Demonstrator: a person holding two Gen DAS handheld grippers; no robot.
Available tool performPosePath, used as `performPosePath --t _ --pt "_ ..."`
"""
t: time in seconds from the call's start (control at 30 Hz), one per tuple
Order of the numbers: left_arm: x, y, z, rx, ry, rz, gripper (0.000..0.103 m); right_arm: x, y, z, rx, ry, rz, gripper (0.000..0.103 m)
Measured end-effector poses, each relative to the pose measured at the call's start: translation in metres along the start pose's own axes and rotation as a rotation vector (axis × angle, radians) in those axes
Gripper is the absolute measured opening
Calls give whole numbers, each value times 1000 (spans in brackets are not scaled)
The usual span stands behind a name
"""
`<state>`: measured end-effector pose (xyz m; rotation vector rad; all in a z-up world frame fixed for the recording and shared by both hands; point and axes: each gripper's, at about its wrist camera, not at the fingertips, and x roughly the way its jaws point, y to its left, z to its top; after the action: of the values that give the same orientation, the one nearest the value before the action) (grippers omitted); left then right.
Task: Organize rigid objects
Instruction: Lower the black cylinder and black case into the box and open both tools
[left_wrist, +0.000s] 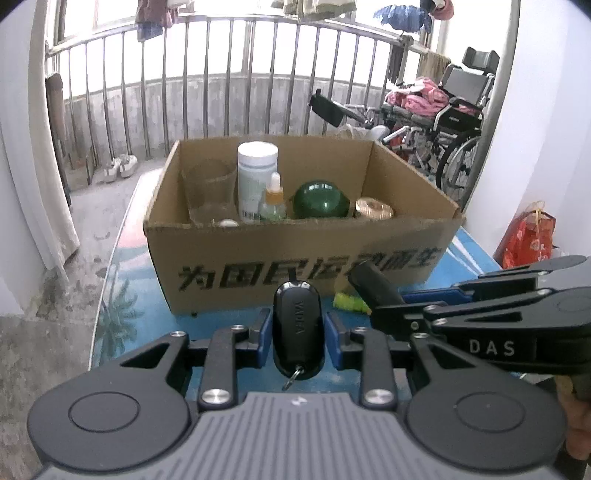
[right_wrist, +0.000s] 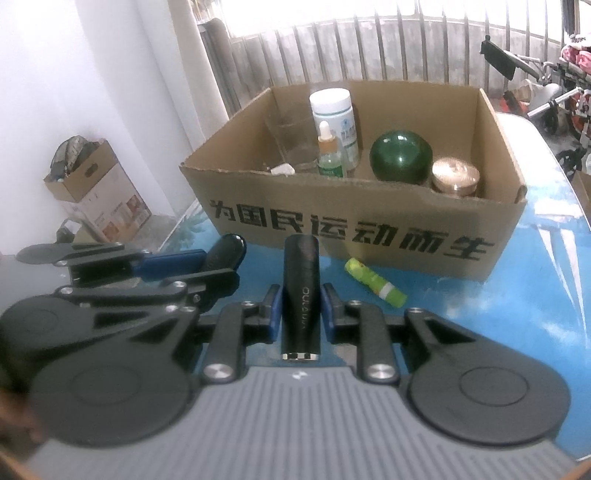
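My left gripper (left_wrist: 297, 328) is shut on a black key fob (left_wrist: 297, 325) with a key ring at its near end. My right gripper (right_wrist: 298, 306) is shut on a black cylinder tube (right_wrist: 300, 295); it also shows in the left wrist view (left_wrist: 373, 286). Both are held just in front of an open cardboard box (left_wrist: 295, 254) with black printed characters. The box holds a clear glass (left_wrist: 208, 190), a white bottle (left_wrist: 256, 177), a dropper bottle (left_wrist: 273, 201), a green ball (left_wrist: 320, 201) and a gold-lidded jar (left_wrist: 373, 208). A green tube (right_wrist: 373, 282) lies on the blue table before the box.
The blue table (right_wrist: 517, 295) carries the box. A metal railing (left_wrist: 258, 74) runs behind it, with wheelchairs (left_wrist: 450, 122) at the right. A red bag (left_wrist: 528, 240) sits by the right wall. Another cardboard box (right_wrist: 96, 184) stands on the floor at left.
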<state>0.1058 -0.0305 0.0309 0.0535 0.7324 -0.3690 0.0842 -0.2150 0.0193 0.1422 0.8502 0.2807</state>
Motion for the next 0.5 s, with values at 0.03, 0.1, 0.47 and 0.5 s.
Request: performPosePath --t 0.03,0.1,0.47,0.5 --pt "-2 0 3 3 -9 -1 31 -1 0 3 -2 -5 0 21" --pt "-5 -1 11 11 -29 -4 31 -5 1 9 -2 -20 6 21" --pt "12 0 86 55 -84 -61 31 -27 -18 78 -25 -140 -11 21" --pt "18 0 92 56 -77 -71 31 -24 -24 86 -17 -138 -10 21"
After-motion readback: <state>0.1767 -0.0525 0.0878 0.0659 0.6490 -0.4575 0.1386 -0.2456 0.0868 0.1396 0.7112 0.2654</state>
